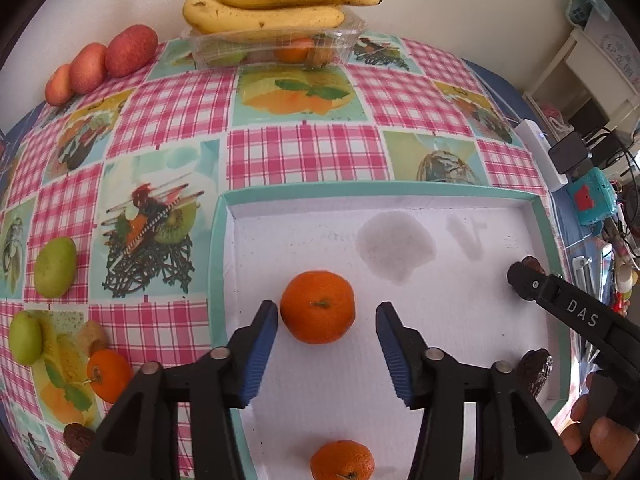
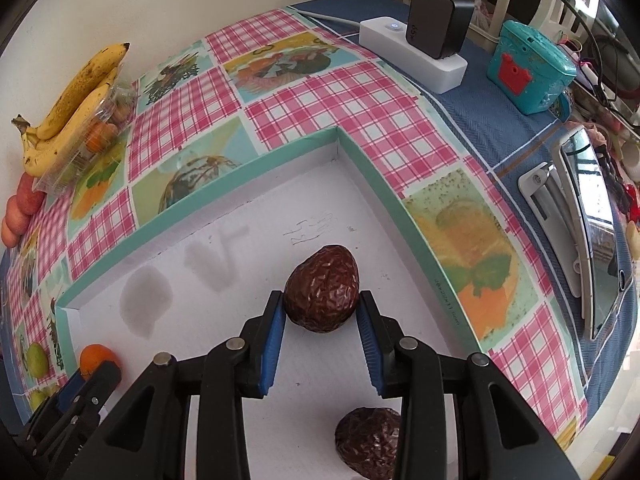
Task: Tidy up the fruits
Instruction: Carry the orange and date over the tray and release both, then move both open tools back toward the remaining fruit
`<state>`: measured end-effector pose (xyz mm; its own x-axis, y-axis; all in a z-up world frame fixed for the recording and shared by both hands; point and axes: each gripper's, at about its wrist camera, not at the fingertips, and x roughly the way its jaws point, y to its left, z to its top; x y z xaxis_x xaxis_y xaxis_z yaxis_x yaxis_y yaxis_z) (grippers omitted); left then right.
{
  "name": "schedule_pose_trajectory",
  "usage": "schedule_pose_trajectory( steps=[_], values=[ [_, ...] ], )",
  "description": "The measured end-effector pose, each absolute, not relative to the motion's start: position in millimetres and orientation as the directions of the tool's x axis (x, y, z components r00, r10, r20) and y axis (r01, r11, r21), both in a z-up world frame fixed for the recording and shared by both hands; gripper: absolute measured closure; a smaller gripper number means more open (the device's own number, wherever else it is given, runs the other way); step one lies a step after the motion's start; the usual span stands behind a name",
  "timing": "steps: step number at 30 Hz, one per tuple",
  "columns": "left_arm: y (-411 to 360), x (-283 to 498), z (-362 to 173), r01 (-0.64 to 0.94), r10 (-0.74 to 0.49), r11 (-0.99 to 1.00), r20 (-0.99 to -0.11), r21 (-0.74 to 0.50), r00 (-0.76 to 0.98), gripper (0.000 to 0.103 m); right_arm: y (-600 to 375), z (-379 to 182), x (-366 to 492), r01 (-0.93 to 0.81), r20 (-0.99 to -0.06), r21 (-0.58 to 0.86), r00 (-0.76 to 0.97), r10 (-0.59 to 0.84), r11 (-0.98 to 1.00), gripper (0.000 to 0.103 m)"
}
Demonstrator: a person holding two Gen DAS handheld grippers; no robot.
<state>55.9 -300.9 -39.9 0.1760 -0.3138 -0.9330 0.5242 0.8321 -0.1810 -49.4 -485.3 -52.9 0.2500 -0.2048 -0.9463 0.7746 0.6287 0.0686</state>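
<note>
Your left gripper has its jaws apart around a mandarin resting on the white floor of the tray. The left pad sits just beside the skin and the right pad stands clear, so the fruit reads as released, not held. A second mandarin lies nearer you on the same floor.

Your right gripper is closed on a dark, wrinkled fruit, probably a passion fruit. Both blue pads press its flanks, and it looks to be touching or almost touching the tray floor near the right wall. Another of the same kind lies just behind it.

So you seem to be sorting by kind into the tray: mandarins toward the left, dark fruits toward the right. For the next move, lift the left gripper straight up so a pad does not roll the mandarin. Then let the right jaws part only once the dark fruit is settled.

Beyond the tray, a third mandarin, two green fruits and another small brown fruit wait on the checked tablecloth. Three red apples stand in a row at the far edge. A clear plastic box holds more mixed fruit, with bananas lying across its top.
</note>
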Motion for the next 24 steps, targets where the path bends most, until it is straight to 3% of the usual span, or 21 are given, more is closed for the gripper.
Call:
schedule_pose_trajectory(
  steps=[1, 3, 8, 9, 11, 21, 24],
  values=[
    [-301.0, 55.6, -37.3, 0.527, -0.313, 0.831, -0.933, -0.178, 0.179, 0.048, -485.3, -52.3, -50.1, 0.776, -0.946, 0.067, 0.248, -0.207, 0.627, 0.063],
    [-299.8, 56.0, -33.1, 0.526, -0.311, 0.832, -0.933, -0.176, 0.179, 0.046, -485.3, -49.5, -50.6, 0.775, -0.944, 0.069, 0.253, -0.209, 0.628, 0.047],
    [-289.0, 62.6, -19.3, 0.483, -0.286, 0.863, -0.933, -0.152, 0.217, 0.034, -485.0, -36.4, -51.8, 0.769, -0.934, 0.098, 0.29, -0.208, 0.631, 0.037],
    [-285.8, 64.6, -16.9, 0.471, -0.277, 0.87, -0.933, -0.143, 0.228, 0.031, -484.7, -33.5, -51.9, 0.768, -0.932, 0.097, 0.293, -0.213, 0.632, 0.026],
    [-279.3, 68.6, -11.4, 0.448, -0.26, 0.885, -0.933, -0.126, 0.251, 0.027, -484.1, -28.4, -51.6, 0.766, -0.927, 0.096, 0.302, -0.224, 0.635, 0.017],
    [-243.2, 87.9, 6.5, 0.33, -0.231, 0.937, -0.911, -0.114, 0.34, 0.007, -480.1, -25.6, -51.8, 0.767, -0.925, 0.073, 0.291, -0.244, 0.637, 0.017],
    [-236.0, 93.3, 8.0, 0.307, -0.214, 0.946, -0.908, -0.101, 0.36, 0.005, -477.7, -23.5, -50.0, 0.762, -0.924, 0.061, 0.288, -0.254, 0.644, 0.017]
  ],
)
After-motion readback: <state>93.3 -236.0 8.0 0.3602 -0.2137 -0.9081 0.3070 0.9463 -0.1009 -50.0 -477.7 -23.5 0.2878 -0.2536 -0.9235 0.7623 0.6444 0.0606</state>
